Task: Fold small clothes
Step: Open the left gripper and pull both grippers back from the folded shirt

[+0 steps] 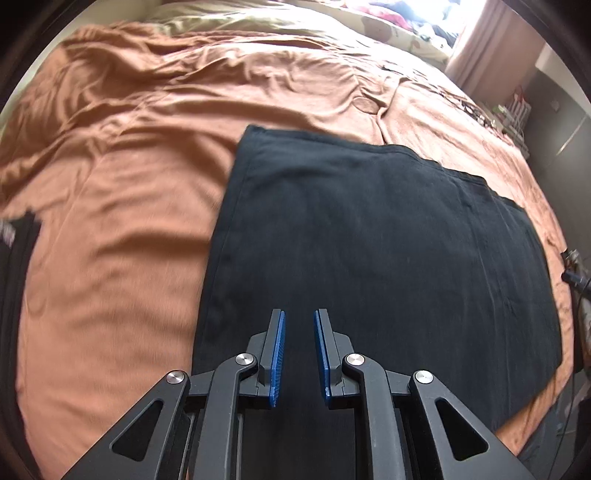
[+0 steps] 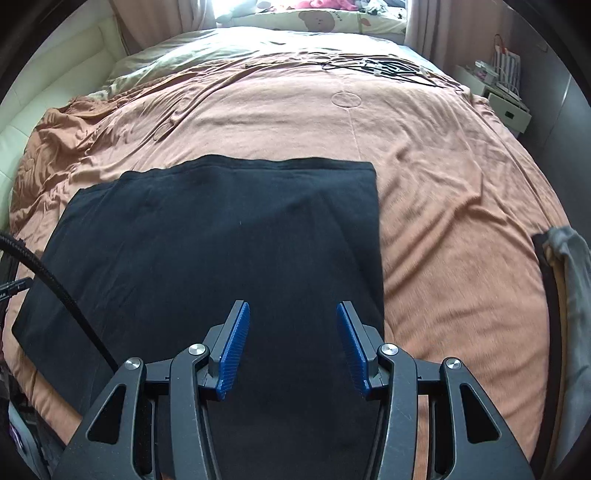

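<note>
A black garment (image 1: pixel 369 240) lies flat as a smooth rectangle on the orange bedspread (image 1: pixel 129 184). In the left wrist view my left gripper (image 1: pixel 299 314) hovers over the garment's near left part. Its blue pads stand a narrow gap apart with nothing between them. In the right wrist view the same black garment (image 2: pixel 221 240) spreads out ahead. My right gripper (image 2: pixel 293 304) hangs over its near right part, close to the right edge. It is open wider, and only cloth far below shows between the fingers. Neither gripper touches the fabric.
The orange bedspread (image 2: pixel 443 184) is wrinkled at the left. Thin cables (image 2: pixel 380 68) lie at the far end before a bear-print pillow (image 2: pixel 317 20). A white nightstand (image 2: pixel 506 103) stands far right. A black hose (image 2: pixel 55 280) crosses the left; grey cloth (image 2: pixel 569 258) hangs at right.
</note>
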A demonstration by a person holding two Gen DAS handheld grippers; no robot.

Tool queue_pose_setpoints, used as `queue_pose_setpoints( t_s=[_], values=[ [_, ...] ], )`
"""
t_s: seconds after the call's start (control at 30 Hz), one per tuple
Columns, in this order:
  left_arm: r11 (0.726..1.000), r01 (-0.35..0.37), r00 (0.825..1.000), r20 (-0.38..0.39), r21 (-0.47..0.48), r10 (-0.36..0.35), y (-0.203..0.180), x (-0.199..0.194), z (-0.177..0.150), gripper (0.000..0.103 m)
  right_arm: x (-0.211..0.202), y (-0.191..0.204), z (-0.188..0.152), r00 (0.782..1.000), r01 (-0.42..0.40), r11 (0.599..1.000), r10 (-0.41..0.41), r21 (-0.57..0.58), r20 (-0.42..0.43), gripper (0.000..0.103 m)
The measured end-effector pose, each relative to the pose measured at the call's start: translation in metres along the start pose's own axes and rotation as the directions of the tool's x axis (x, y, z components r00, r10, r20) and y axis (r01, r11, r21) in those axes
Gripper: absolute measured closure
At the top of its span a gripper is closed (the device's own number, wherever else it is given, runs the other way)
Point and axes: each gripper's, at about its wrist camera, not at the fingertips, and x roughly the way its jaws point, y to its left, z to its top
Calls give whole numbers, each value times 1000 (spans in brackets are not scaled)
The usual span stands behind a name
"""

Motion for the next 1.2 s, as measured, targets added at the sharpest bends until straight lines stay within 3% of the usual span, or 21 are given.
queue_pose_setpoints(
  t_s=[0.33, 0.4, 0.47, 0.53, 0.6, 0.63, 0.77, 0.93, 1.2],
  values=[
    [999, 10, 998, 57, -51, -7, 16, -51, -63, 85, -63, -18, -65, 1000, -17, 996, 15, 90, 22, 56],
    [998, 12, 997, 73, -57, -8, 17, -63, -75, 73, -78, -20, -76, 999, -24, 993, 21, 112, 30, 56],
    [998, 17, 995, 99, -59, -11, 17, -76, -86, 43, -95, -22, -90, 998, -43, 990, 37, 136, 46, 56],
    [998, 21, 990, 139, -55, -13, 15, -91, -97, 38, -107, -24, -100, 997, -52, 987, 44, 151, 56, 54],
    [998, 34, 987, 161, -54, -24, 14, -103, -107, 36, -122, -25, -111, 996, -54, 984, 41, 168, 81, 32],
    [997, 44, 985, 170, -56, -34, 13, -108, -111, 32, -129, -26, -118, 995, -51, 982, 35, 179, 94, 29],
    [996, 61, 974, 221, -63, -46, 13, -127, -129, 14, -150, -33, -142, 990, -79, 971, 50, 224, 132, 26],
    [990, 95, 957, 284, -107, -61, 18, -140, -147, 4, -155, -48, -164, 983, -155, 947, 121, 281, 137, 26],
    [985, 103, 962, 265, -137, -64, 21, -123, -159, 4, -141, -66, -184, 986, -135, 936, 95, 325, 135, 26]
  ],
)
